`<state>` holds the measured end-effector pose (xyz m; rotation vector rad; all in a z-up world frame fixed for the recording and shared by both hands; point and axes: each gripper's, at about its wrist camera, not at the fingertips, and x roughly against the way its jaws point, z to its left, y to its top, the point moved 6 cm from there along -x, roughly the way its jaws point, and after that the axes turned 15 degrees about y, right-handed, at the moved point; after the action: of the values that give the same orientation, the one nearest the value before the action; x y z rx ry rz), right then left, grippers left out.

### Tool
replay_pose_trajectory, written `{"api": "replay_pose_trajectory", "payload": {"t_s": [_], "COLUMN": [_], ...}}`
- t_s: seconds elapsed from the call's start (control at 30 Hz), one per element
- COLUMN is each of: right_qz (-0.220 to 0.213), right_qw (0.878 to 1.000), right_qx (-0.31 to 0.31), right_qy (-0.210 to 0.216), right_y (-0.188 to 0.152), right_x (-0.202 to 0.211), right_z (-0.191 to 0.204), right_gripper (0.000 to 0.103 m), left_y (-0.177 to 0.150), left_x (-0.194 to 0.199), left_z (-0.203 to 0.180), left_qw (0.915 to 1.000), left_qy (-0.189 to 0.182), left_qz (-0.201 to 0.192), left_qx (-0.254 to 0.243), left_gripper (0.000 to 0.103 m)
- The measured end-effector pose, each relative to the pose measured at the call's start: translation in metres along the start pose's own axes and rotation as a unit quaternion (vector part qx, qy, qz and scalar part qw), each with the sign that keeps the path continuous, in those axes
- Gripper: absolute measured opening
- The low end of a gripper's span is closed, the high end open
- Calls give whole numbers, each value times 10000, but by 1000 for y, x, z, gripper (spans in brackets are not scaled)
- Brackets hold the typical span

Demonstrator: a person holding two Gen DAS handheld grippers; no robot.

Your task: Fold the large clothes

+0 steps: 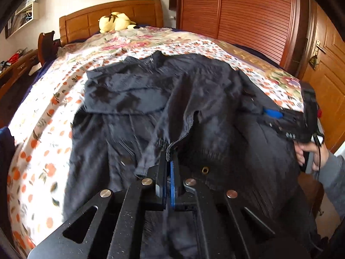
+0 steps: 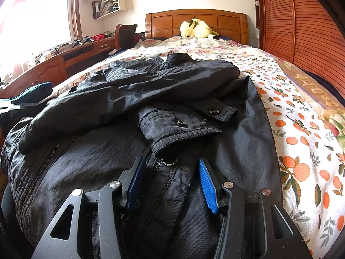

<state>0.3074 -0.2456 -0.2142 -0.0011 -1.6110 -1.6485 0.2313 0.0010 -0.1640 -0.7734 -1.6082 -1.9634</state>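
Note:
A large black jacket (image 1: pixel 194 99) lies spread on the bed, with a sleeve folded across its front. My left gripper (image 1: pixel 169 153) is shut on a sleeve cuff (image 1: pixel 172 144) of the jacket, held over the jacket's middle. My right gripper (image 2: pixel 170 168) is open, its blue pads (image 2: pixel 207 185) either side of the jacket's zipper edge and a snap button (image 2: pixel 170 159) near the hem. A folded sleeve cuff (image 2: pixel 183 127) lies just ahead of it. The right gripper also shows in the left wrist view (image 1: pixel 273 114), resting on the jacket's right side.
The bed has a floral orange-print cover (image 2: pixel 301 151) and a wooden headboard (image 2: pixel 196 19) with a yellow plush toy (image 2: pixel 196 29). A wooden wardrobe (image 1: pixel 237 10) and door (image 1: pixel 323 64) stand to the right. A desk (image 2: pixel 54 64) and chair stand to the left.

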Motion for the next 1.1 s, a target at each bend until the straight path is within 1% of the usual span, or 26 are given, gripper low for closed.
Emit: {"api": "replay_pose_trajectory", "payload": {"t_s": [0.03, 0.1, 0.2, 0.3, 0.33, 0.37, 0.4, 0.43, 0.53, 0.57, 0.6, 0.73, 0.83, 0.93, 1.0, 1.1], "right_qz": [22, 83, 275, 386, 368, 333, 280, 233, 125, 115, 114, 246, 382, 603, 824, 1245], "right_qw": [10000, 10000, 9996, 9991, 9991, 9991, 9990, 9989, 9985, 9981, 9976, 9941, 9924, 9906, 9882, 9842], "right_qx": [6, 11, 25, 126, 182, 249, 332, 401, 527, 569, 621, 906, 942, 876, 884, 889], "right_qy": [-6, -13, -32, -117, -120, -109, -90, -67, 103, 190, 286, 539, 694, 857, 940, 891], "right_y": [0, 2, 8, 19, 23, 30, 38, 46, 69, 76, 83, 107, 117, 114, 105, 88], "right_x": [0, -1, 0, 3, 6, 8, 11, 12, 9, 5, 0, -35, -62, -87, -103, -130], "right_z": [0, 0, 0, 6, 10, 16, 23, 30, 54, 62, 72, 111, 131, 144, 151, 149], "right_gripper": [51, 51, 52, 52, 52, 52, 52, 52, 52, 52, 52, 52, 52, 52, 52, 52], "left_y": [-3, -7, -6, -2, -1, -1, -1, -1, -2, -2, -3, -10, -18, -26, -32, -39], "left_x": [0, -5, -5, 5, 9, 12, 16, 19, 32, 36, 41, 54, 60, 62, 63, 62], "left_z": [-3, -7, -5, 4, 7, 9, 13, 17, 31, 37, 43, 64, 79, 93, 100, 108], "left_qw": [10000, 9992, 9993, 9987, 9985, 9983, 9978, 9973, 9953, 9946, 9934, 9901, 9876, 9861, 9854, 9844], "left_qy": [60, 355, 348, 413, 405, 402, 423, 429, 441, 453, 478, 662, 807, 888, 889, 899], "left_qz": [-5, -23, -83, -282, -328, -361, -413, -473, -641, -673, -743, -838, -851, -796, -771, -704], "left_qx": [-53, -208, -54, 107, 178, 234, 306, 362, 577, 655, 738, 913, 1040, 1155, 1230, 1338], "left_gripper": [3, 3, 3, 3, 6, 14, 27, 34, 60, 77, 83, 83, 83, 83, 83, 83]}}
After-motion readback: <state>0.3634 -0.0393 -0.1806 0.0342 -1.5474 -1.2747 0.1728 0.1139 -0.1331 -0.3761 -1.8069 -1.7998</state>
